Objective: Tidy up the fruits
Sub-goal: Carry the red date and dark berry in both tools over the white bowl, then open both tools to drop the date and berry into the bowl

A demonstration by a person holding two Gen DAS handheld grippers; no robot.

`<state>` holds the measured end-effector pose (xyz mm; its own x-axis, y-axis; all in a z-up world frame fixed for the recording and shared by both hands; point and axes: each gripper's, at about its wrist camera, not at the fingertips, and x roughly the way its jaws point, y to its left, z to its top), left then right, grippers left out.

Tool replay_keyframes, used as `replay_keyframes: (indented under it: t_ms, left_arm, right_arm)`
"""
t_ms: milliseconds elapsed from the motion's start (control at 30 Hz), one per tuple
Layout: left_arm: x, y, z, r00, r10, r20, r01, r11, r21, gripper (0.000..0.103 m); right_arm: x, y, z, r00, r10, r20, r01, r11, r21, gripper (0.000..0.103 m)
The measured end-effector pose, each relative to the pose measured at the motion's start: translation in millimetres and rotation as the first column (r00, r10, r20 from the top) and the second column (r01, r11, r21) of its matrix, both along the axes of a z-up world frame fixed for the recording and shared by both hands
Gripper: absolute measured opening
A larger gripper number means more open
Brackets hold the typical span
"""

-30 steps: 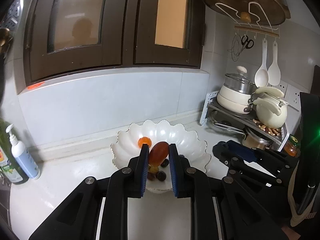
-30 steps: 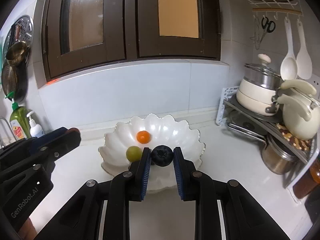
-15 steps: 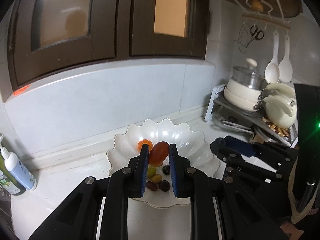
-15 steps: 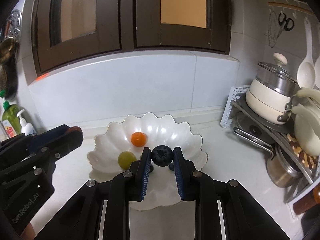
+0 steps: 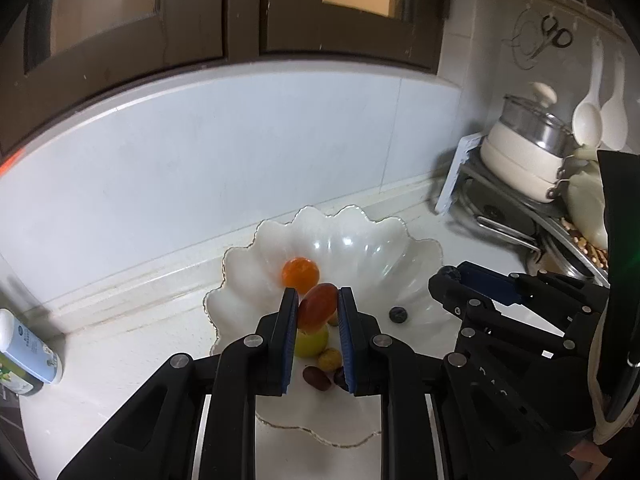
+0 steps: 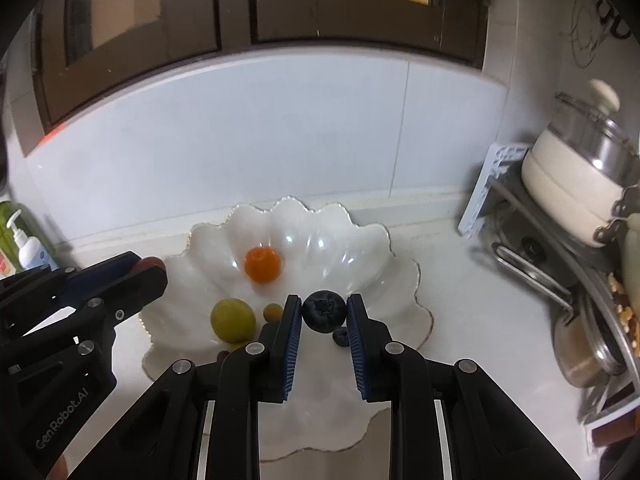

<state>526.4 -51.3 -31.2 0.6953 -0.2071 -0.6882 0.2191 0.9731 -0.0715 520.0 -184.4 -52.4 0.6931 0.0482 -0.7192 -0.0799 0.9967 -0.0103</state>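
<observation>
Both hands are over the white scalloped bowl (image 6: 360, 248), each carrying a fruit. The left gripper (image 5: 318, 312) has its jaws closed on a reddish, oval fruit (image 5: 318, 306), which sits right at the tips and pokes out a little beyond them. The right gripper (image 6: 324, 314) has its jaws clamped on a blueberry (image 6: 324, 311), again held at the very tips.

Beyond the right jaws, toward the back of the bowl, lies a small orange fruit (image 6: 262, 264). To the left of those jaws rests a yellow-green round fruit (image 6: 233, 319), with a small brownish one (image 6: 272, 312) between it and the left jaw. Just below and to the right of the held blueberry, close to the right jaw, another blueberry (image 6: 341, 337) lies in the bowl. From the left gripper's view, two or three small dark and yellowish fruits (image 5: 320, 368) show in the gap between the jaws, lower down, on the bowl's floor.

So I'd say the job is well under way: several fruits are already gathered in the bowl, and two more are held above it, not yet let go. What seems left is to lower and release these two. I can see no loose fruit on the white surface (image 6: 460, 300) around the bowl, though the near part is hidden by the grippers.
</observation>
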Motion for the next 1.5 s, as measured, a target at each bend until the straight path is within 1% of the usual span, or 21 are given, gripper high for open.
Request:
replay_keyframes:
  t_ms: [167,433,600,667,700,733,767,800,833,1000,1067,1267,1367,1500]
  left_arm:
    - [17,-1,-14,0.999,0.010,-0.046,-0.009,1.000,0.014,0.021]
    - [42,-2,-34,0.991,0.000,-0.135,0.000,1.000,0.005,0.021]
    - [53,-5,-44,0.985,0.004,-0.170,-0.002,1.000,0.010,0.021]
    - [53,-5,-45,0.985,0.003,-0.173,-0.001,1.000,0.011,0.022]
    - [53,-5,-45,0.985,0.001,-0.173,0.001,1.000,0.015,0.026]
    - [54,-5,-46,0.985,0.001,-0.175,0.002,1.000,0.017,0.035]
    - [53,-5,-46,0.984,0.003,-0.175,0.000,1.000,0.016,0.038]
    - [53,-4,-45,0.985,0.002,-0.173,0.000,1.000,0.014,0.039]
    - [52,-4,-45,0.985,0.003,-0.172,-0.001,1.000,0.015,0.039]
    - [46,1,-41,0.987,0.022,-0.158,-0.017,0.999,0.033,0.041]
    - [41,4,-39,0.988,0.036,-0.149,-0.030,0.999,0.042,0.043]
    - [18,13,-27,0.993,0.061,-0.105,-0.053,0.996,0.073,0.047]
    - [1,17,-16,0.996,0.065,-0.059,-0.060,0.995,0.078,0.047]
    - [-30,25,4,0.997,0.065,0.030,-0.066,0.995,0.072,0.056]
  right_arm:
    - [16,-2,-13,0.999,0.002,-0.049,-0.001,1.000,0.005,0.025]
    - [33,-2,-30,0.994,0.009,-0.105,-0.008,1.000,0.005,0.025]
    - [41,-5,-39,0.992,0.003,-0.129,-0.003,1.000,0.002,0.025]
    - [44,-7,-42,0.990,-0.001,-0.141,0.000,1.000,-0.003,0.026]
    - [44,-7,-44,0.990,-0.004,-0.144,0.003,1.000,-0.004,0.028]
    - [44,-8,-45,0.989,-0.008,-0.148,0.007,1.000,-0.008,0.031]
    - [44,-8,-46,0.989,-0.010,-0.149,0.009,1.000,-0.008,0.037]
    - [44,-9,-46,0.989,-0.010,-0.148,0.009,1.000,-0.006,0.040]
    - [43,-9,-46,0.989,-0.009,-0.146,0.008,1.000,-0.006,0.040]
    - [36,-9,-44,0.990,-0.021,-0.141,0.019,1.000,-0.013,0.040]
    - [31,-9,-42,0.991,-0.026,-0.132,0.025,1.000,-0.012,0.040]
    - [9,-10,-32,0.994,-0.054,-0.097,0.055,0.998,0.006,0.040]
    - [-9,-10,-22,0.996,-0.068,-0.058,0.069,0.997,0.017,0.040]
    - [-42,-9,-3,0.996,-0.089,0.011,0.089,0.996,0.016,0.040]
